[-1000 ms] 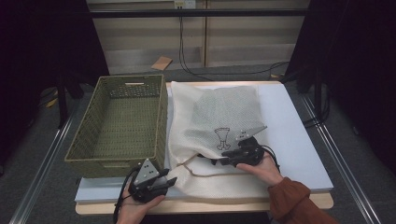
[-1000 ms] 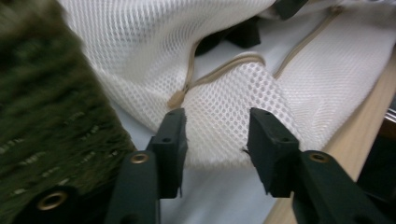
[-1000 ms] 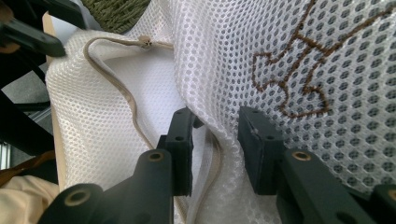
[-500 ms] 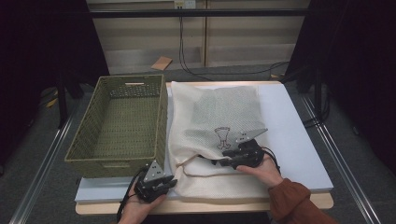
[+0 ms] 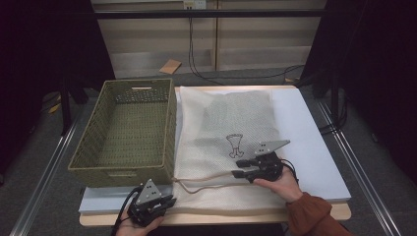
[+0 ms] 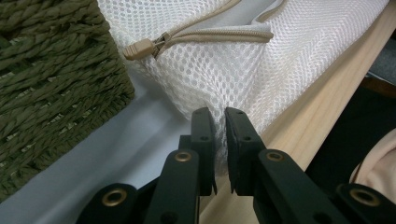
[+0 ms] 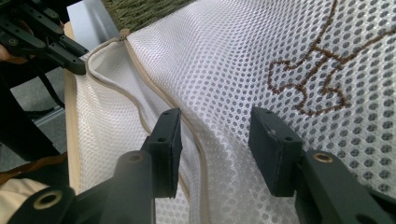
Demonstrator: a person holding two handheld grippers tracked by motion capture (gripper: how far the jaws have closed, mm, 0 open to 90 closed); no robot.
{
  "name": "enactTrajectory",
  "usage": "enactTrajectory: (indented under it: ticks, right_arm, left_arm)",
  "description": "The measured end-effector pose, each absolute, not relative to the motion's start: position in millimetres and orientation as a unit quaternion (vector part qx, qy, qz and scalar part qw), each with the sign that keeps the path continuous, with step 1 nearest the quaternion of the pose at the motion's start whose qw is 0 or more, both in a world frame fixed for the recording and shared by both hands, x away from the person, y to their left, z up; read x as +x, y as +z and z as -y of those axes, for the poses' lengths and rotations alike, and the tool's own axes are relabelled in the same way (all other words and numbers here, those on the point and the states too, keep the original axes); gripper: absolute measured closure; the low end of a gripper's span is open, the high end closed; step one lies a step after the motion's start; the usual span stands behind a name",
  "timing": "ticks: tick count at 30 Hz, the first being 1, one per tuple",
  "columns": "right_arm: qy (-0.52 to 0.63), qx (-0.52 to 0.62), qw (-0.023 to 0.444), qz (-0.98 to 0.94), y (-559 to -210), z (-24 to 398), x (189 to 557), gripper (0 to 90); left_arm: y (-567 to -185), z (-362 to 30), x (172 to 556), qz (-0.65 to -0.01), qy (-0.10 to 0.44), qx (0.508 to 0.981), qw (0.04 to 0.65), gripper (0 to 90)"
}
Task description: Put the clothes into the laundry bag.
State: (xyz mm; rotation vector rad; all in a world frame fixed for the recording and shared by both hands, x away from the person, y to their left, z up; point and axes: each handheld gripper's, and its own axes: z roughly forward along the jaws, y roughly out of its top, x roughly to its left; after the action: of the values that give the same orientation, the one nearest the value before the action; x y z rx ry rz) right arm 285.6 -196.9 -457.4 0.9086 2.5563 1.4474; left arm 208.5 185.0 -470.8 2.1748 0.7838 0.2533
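A: Where does the white mesh laundry bag with the beige zip and a brown stitched emblem [image 5: 231,132] lie?

B: Flat on the pale worktop [image 5: 314,147], in the middle of the high view, running from the worktop's far edge down to its near wooden edge. Its emblem [image 5: 235,145] sits just right of the frame's centre.

A: And the zip?

B: The beige zipper band [image 5: 206,178] runs across the lower middle of the high view. In the left gripper view its beige pull tab [image 6: 138,48] shows at the upper left, and the zip is partly parted there.

A: What are the left tongs [image 5: 167,202] doing?

B: They are at the bottom of the high view, left of centre, at the bag's near left corner. In the left gripper view the left tongs [image 6: 220,126] have just been closing, and the jaws now pinch a fold of the mesh between them.

A: The right tongs [image 5: 237,169]?

B: Right of centre in the high view, pointing left along the zipper band. In the right gripper view the right tongs [image 7: 215,135] have just been opening; the jaws stand apart over the mesh, with the zipper band running between them, not pressed.

A: Anything beside the bag?

B: An olive-green woven rectangular basket [image 5: 98,142] stands at the left of the high view, its right wall just beside the bag's left edge.
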Motion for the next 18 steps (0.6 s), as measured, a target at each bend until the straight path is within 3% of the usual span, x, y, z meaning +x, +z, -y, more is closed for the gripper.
enactTrajectory:
  ticks: [9,15,18]
  right_arm:
    - [0.44,0.301,0.029,-0.846,-473,193,293,49.7]
    - [0.443,0.297,0.03,-0.845,-469,192,293,51.3]
    - [0.449,0.297,0.032,-0.842,-464,193,291,51.1]
  left_arm:
    - [-474,-185,215,-0.319,0.096,0.857,0.393,76.0]
    - [-467,-196,217,-0.328,0.088,0.828,0.447,64.0]
    - [-469,-197,220,-0.344,0.096,0.827,0.435,60.5]
